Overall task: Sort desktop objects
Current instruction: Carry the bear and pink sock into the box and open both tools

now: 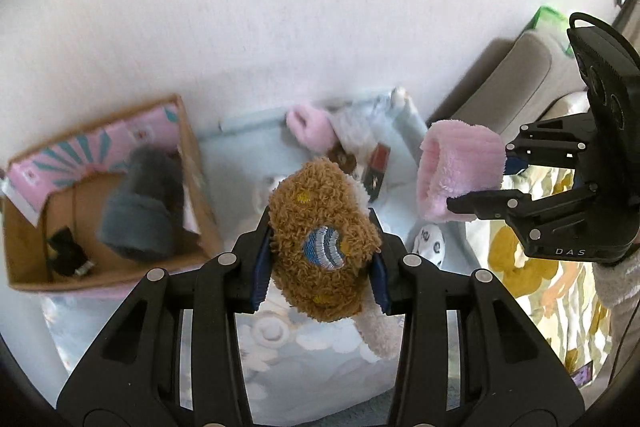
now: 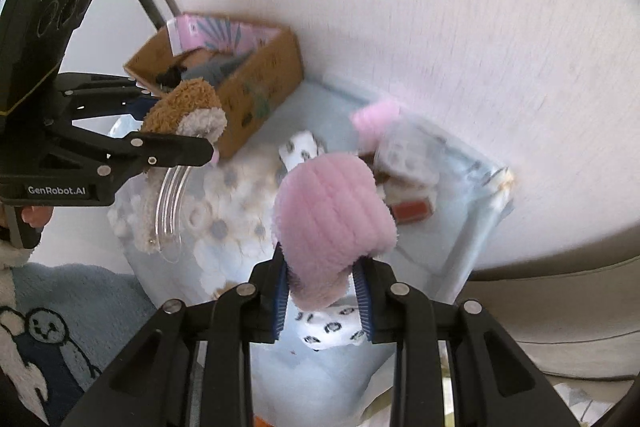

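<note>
My left gripper [image 1: 320, 259] is shut on a fuzzy brown sock [image 1: 324, 235] with a blue embroidered patch and a cream cuff, held above the light blue floral cloth [image 1: 312, 347]. It also shows in the right wrist view [image 2: 182, 107], next to the cardboard box [image 2: 256, 99]. My right gripper [image 2: 322, 301] is shut on a fluffy pink sock [image 2: 332, 223], held above the cloth; in the left wrist view this pink sock [image 1: 460, 171] hangs at the right. The cardboard box [image 1: 200, 187] at the left holds a grey-blue sock [image 1: 140, 211] and a small black item [image 1: 66, 251].
On the cloth lie another pink sock [image 1: 312, 131], a white sock with black spots [image 1: 430, 245], a dark red packet [image 1: 378, 167] and a pale grey item [image 2: 408, 155]. A clear plastic hoop [image 2: 172, 203] lies at the cloth's left. A white wall stands behind.
</note>
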A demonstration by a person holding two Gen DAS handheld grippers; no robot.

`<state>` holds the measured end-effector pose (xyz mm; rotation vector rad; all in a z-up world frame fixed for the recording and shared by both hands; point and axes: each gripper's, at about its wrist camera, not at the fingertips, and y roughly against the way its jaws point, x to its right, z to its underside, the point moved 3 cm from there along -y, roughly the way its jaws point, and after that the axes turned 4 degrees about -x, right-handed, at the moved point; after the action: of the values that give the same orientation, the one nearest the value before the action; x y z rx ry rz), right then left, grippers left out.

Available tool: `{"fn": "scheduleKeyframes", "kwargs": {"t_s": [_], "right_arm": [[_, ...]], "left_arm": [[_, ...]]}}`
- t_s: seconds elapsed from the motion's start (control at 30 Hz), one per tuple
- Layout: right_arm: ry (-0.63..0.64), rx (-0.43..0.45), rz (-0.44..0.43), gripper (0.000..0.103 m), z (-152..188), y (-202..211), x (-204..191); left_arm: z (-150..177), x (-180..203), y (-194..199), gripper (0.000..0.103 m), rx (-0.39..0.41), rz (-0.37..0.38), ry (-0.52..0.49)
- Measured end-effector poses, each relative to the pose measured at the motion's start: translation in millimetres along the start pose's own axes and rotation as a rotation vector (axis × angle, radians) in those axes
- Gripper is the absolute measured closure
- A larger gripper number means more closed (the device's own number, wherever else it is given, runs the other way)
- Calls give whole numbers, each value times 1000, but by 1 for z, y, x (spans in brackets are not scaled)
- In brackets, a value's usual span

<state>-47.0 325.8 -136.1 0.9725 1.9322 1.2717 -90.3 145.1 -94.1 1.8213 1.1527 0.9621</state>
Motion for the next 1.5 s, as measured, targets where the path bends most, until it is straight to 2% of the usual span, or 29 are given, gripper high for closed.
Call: {"fn": "scheduleKeyframes", "kwargs": {"t_s": [0.23,0.43,0.63,0.8,1.1,1.3,1.5], "right_arm": [[-7,54,41,76,-54,25,-31],[24,81,42,76,-108,29,-63],[75,87,15,76,-159,12,-101],[95,69,-25,76,-193,-21,-129],[87,-7,-85,76,-222,-93,-169],[74,-31,-109,76,-228,-122,-185],[70,-44,-115,76,-229,-135,-191]], "left_arm": [[-21,-37,35,66,62,-16,-5],[-30,-90,63,66,90,-48,24],[-32,-153,80,66,95,-89,86],[-25,-207,81,66,79,-118,148],[-5,-278,64,66,51,-165,231],[4,-297,50,66,28,-185,232],[3,-300,46,66,19,-197,212]]}}
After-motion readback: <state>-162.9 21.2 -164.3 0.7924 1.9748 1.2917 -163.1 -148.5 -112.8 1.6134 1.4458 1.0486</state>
